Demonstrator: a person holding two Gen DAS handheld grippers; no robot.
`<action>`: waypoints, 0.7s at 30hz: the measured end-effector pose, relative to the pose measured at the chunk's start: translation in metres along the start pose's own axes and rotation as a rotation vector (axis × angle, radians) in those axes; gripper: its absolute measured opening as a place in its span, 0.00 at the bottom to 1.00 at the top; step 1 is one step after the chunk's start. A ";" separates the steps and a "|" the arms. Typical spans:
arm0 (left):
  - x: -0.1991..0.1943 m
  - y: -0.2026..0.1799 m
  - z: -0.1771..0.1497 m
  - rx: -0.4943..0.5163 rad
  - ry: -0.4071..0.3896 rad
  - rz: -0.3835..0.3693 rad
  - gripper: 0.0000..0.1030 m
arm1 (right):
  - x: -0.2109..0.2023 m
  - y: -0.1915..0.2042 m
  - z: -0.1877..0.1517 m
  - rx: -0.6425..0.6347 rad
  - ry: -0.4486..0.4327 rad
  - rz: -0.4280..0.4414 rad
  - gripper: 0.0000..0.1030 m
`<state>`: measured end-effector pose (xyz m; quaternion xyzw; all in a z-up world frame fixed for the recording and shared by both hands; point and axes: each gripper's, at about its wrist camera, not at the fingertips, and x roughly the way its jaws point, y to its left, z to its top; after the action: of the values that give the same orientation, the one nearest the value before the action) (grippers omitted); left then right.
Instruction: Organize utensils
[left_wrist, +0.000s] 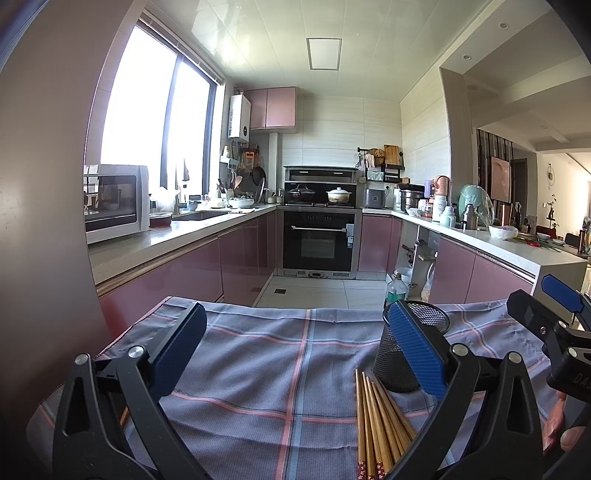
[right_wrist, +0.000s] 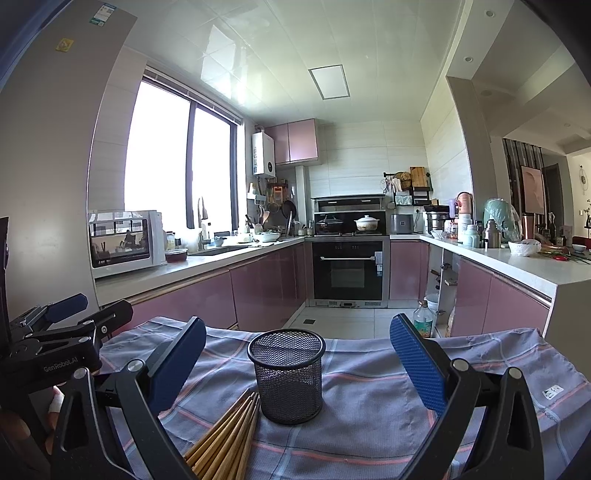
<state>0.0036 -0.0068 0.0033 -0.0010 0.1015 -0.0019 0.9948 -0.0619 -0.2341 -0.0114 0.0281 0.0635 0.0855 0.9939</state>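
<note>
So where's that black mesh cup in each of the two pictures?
Left wrist view: the black mesh cup stands right of centre, partly behind the left gripper's right finger.
Right wrist view: it stands at centre, between the right gripper's open fingers.
Shared landmark: the wooden chopsticks lie by its base on the checked cloth.

Chopsticks (left_wrist: 376, 428) lower ends cut off by the bottom edge in both views, mesh cup (left_wrist: 402, 354) partly hidden behind left tool's (left_wrist: 295, 350) right finger, microwave (left_wrist: 110, 201) left side hidden by wall, sticker text (right_wrist: 552, 392) on cloth (right_wrist: 369, 398) unreadable.
</note>
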 end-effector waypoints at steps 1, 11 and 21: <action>0.000 0.001 0.000 0.000 -0.001 0.002 0.95 | 0.000 0.000 0.000 0.001 0.001 0.000 0.94; 0.003 -0.001 -0.001 -0.001 0.009 -0.002 0.94 | -0.001 0.000 -0.002 0.005 0.006 0.004 0.94; 0.015 0.000 -0.011 0.020 0.088 -0.029 0.94 | 0.017 0.005 -0.012 -0.017 0.160 0.096 0.94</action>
<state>0.0162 -0.0066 -0.0108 0.0074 0.1449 -0.0176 0.9893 -0.0476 -0.2261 -0.0254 0.0157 0.1403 0.1354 0.9807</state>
